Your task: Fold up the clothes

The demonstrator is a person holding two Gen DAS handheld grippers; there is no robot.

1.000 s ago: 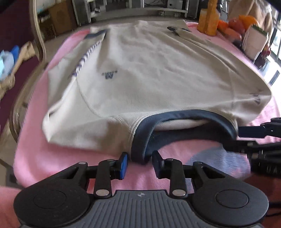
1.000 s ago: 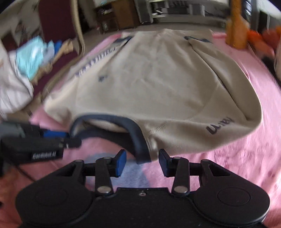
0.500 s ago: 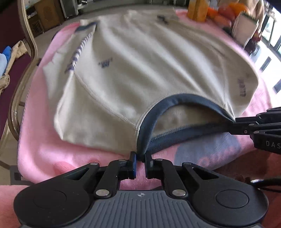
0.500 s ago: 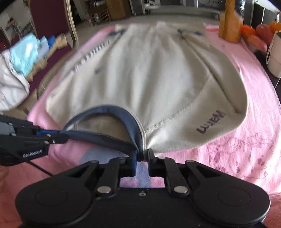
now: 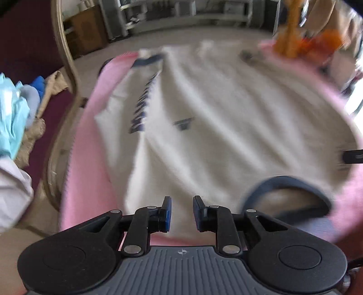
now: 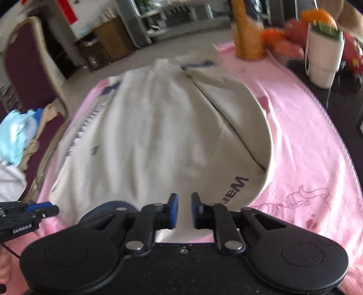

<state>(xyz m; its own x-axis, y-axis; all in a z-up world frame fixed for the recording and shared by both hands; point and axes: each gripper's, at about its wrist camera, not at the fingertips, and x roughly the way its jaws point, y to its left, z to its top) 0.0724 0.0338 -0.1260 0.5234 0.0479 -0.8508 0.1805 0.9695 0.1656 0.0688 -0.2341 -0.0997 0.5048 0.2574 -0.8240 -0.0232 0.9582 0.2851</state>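
Note:
A cream shirt lies flat on a pink cloth, its navy collar nearest me and lying slack. My left gripper hovers over the shoulder left of the collar. Its jaws are opening, and the fabric lies beneath them, not pinched. My right gripper hangs over the other shoulder beside a dark print. Its pads stand a narrow gap apart, with the shirt showing through, unpinched. Each gripper's tip shows at the edge of the other's view. Both pictures are blurred.
A wooden-framed chair stands at the left with a pile of clothes on its seat. At the far right are an orange bottle, fruit and a white container.
Half a second ago both grippers pinched the collar's two ends. Both have since left it and moved outward over the shoulders, rising a little. The left jaws have widened and the collar lies loose.

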